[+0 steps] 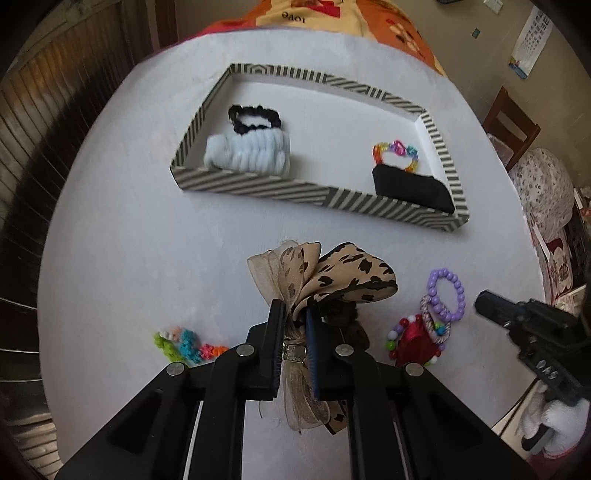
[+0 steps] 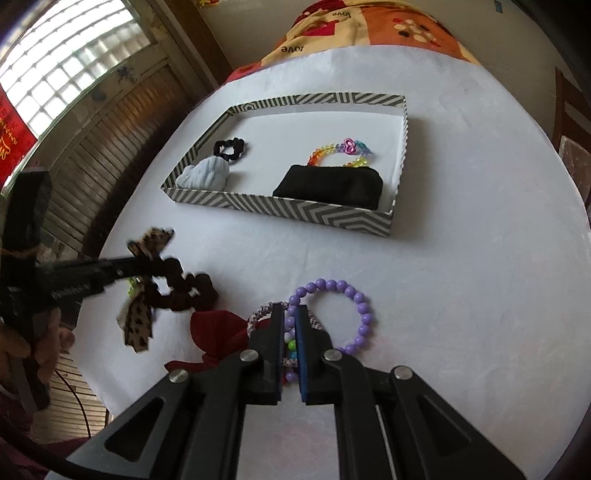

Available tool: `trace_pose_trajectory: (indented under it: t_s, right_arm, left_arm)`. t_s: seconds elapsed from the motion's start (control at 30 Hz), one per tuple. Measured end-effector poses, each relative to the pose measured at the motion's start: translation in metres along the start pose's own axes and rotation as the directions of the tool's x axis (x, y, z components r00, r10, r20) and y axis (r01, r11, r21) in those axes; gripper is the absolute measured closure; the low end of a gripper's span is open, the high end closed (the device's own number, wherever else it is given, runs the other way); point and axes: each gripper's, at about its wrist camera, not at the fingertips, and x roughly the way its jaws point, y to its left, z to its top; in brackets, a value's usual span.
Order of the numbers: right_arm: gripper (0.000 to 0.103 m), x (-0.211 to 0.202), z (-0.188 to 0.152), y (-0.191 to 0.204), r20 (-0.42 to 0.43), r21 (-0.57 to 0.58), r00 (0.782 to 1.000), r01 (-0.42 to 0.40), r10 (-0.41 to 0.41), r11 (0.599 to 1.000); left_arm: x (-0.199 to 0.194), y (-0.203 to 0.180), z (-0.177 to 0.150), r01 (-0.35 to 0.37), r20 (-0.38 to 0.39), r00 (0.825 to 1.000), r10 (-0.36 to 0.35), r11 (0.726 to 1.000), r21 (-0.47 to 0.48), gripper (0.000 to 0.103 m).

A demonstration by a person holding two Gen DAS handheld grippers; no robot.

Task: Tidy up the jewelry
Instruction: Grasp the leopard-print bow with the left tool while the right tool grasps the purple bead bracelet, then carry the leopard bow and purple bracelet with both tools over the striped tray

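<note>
A: Between the jaws of the left gripper [image 1: 295, 325]: one leopard-print bow scrunchie [image 1: 332, 280], clamped at its knot, ribbons trailing below.

B: Destination?

A: Striped tray [image 1: 258, 186], ahead of the jaws. Carry it high so the tails clear the near wall; release over bare floor.

B: Right gripper [image 2: 290, 325]?

A: Jaws nearly together over the purple bead bracelet [image 2: 354, 295]; grip uncertain.

You're working in a lived-in home room: white-covered round table [image 1: 129, 206], wooden chair [image 1: 511, 125] beside it, wall calendar [image 1: 530, 44], slatted wooden door [image 2: 110, 122] under a glass-block window [image 2: 62, 55], patterned orange cloth [image 2: 369, 26] draped behind.
</note>
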Motion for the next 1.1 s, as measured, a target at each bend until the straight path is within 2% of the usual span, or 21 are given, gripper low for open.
trace_pose_trajectory:
  t_s: [0.13, 0.27, 0.43, 0.47, 0.53, 0.57, 0.6, 0.67, 0.8, 0.9, 0.97, 1.0, 1.03, 1.1]
  right_arm:
    - [0.081, 0.019, -0.004, 0.010, -0.055, -0.037, 0.998, 0.014, -0.016, 0.999]
    - [0.081, 0.040, -0.008, 0.015, -0.102, -0.069, 0.993, 0.060, -0.067, 0.996]
    - [0.081, 0.055, -0.008, 0.016, -0.122, -0.065, 0.991, 0.042, -0.050, 0.997]
    - [0.081, 0.055, -0.007, 0.014, -0.122, -0.051, 0.992, 0.029, -0.035, 0.998]
    - [0.093, 0.050, -0.007, 0.010, -0.105, -0.016, 0.994, -0.001, 0.000, 1.000]
    - [0.094, 0.046, -0.006, 0.009, -0.092, -0.004, 0.996, -0.015, 0.015, 1.000]
    - [0.099, 0.038, -0.005, 0.006, -0.069, 0.012, 0.997, -0.036, 0.037, 0.999]
    - [0.099, 0.023, -0.004, 0.003, -0.033, 0.032, 0.997, -0.068, 0.069, 0.997]
    - [0.099, -0.001, 0.001, -0.003, 0.020, 0.047, 0.996, -0.086, 0.085, 0.995]
    - [0.098, -0.007, 0.003, -0.007, 0.044, 0.030, 0.999, 0.002, -0.004, 1.000]
    - [0.084, 0.000, 0.003, -0.010, 0.007, 0.014, 0.998, 0.068, -0.068, 0.998]
    - [0.071, 0.001, 0.000, -0.012, -0.004, 0.003, 0.996, 0.093, -0.093, 0.996]
    - [0.068, 0.006, -0.001, -0.013, -0.014, -0.014, 0.992, 0.122, -0.122, 0.992]
    - [0.068, 0.016, -0.004, -0.016, -0.045, -0.037, 0.985, 0.166, -0.168, 0.985]
  left_arm:
    - [-0.001, -0.002, 0.001, -0.002, 0.004, 1.000, 0.002, 1.000, 0.001, 0.101]
    - [-0.001, 0.002, -0.003, -0.001, -0.002, 1.000, 0.001, 1.000, -0.006, 0.101]
    - [-0.001, 0.006, -0.004, -0.001, -0.009, 1.000, 0.001, 1.000, -0.016, 0.101]
    - [0.000, 0.006, -0.004, -0.001, -0.009, 1.000, 0.001, 1.000, -0.018, 0.101]
    - [-0.002, 0.007, -0.002, -0.001, -0.003, 1.000, 0.001, 1.000, -0.022, 0.101]
    - [-0.003, 0.008, -0.002, -0.001, 0.000, 1.000, 0.001, 1.000, -0.023, 0.101]
    - [-0.005, 0.008, -0.001, -0.001, 0.003, 1.000, 0.001, 1.000, -0.022, 0.101]
    - [-0.009, 0.008, 0.001, 0.000, 0.012, 1.000, 0.000, 1.000, -0.021, 0.101]
    - [-0.020, 0.007, 0.010, 0.003, 0.042, 0.999, -0.002, 1.000, -0.016, 0.101]
    - [-0.026, 0.005, 0.016, 0.006, 0.059, 0.998, -0.005, 1.000, -0.014, 0.101]
    - [-0.028, 0.003, 0.017, 0.008, 0.063, 0.998, -0.007, 1.000, -0.011, 0.101]
    - [-0.028, 0.003, 0.017, 0.009, 0.064, 0.998, -0.008, 1.000, -0.010, 0.101]
    - [-0.028, 0.002, 0.017, 0.011, 0.064, 0.998, -0.010, 1.000, -0.008, 0.101]
    - [-0.027, 0.002, 0.017, 0.011, 0.060, 0.998, -0.011, 1.000, -0.010, 0.101]
